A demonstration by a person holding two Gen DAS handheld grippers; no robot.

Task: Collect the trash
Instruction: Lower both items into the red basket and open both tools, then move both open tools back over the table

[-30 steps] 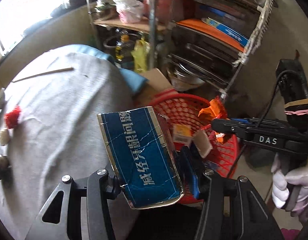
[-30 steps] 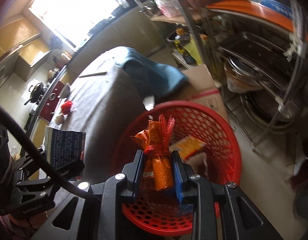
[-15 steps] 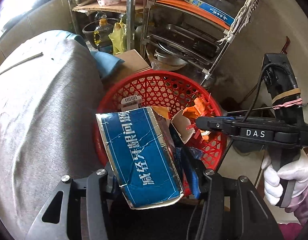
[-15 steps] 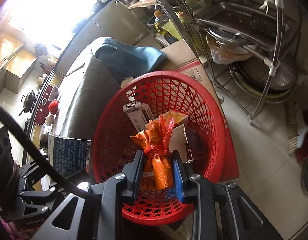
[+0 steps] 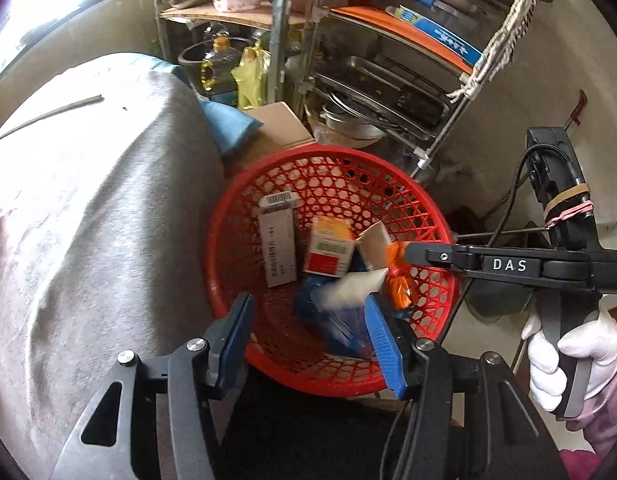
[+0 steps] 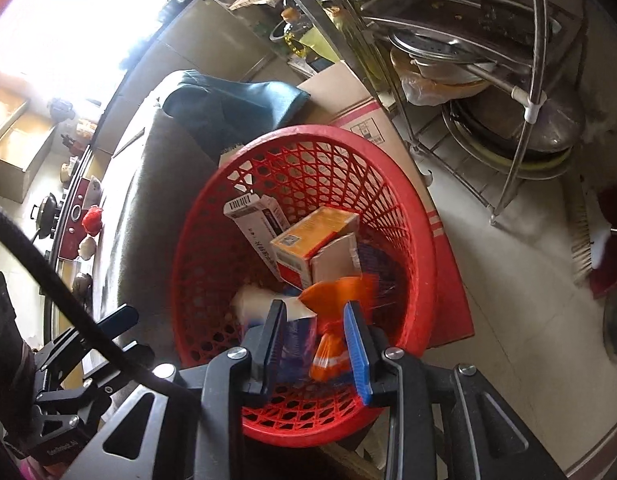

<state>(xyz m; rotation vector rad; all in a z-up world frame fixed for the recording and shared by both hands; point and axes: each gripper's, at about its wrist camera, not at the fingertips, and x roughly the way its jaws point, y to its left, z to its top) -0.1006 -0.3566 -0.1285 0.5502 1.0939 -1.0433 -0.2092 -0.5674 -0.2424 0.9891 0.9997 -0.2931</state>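
Left hand-held gripper (image 5: 308, 334) opening, right hand-held gripper (image 6: 314, 336) opening (both angled down)

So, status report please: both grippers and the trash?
Left gripper opening, blue box dropping into red basket. Right gripper opening, orange wrapper slipping free. Nothing blocking.

A home kitchen, and a well-used one. A metal rack (image 5: 372, 92) stands along the wall, stacked with steel trays, pans and lids, and a cooking-oil bottle (image 5: 218, 60) sits on the floor by its foot. Over in the right wrist view a stovetop (image 6: 74, 216) with a dark pot (image 6: 44, 208) runs along the counter under a bright window. A table under grey cloth (image 5: 88, 208) fills the middle (a blue cloth peeks out beneath), a red mesh basket (image 5: 436, 216) sits beside it on tiled floor, and a broom (image 6: 584, 248) leans nearby.
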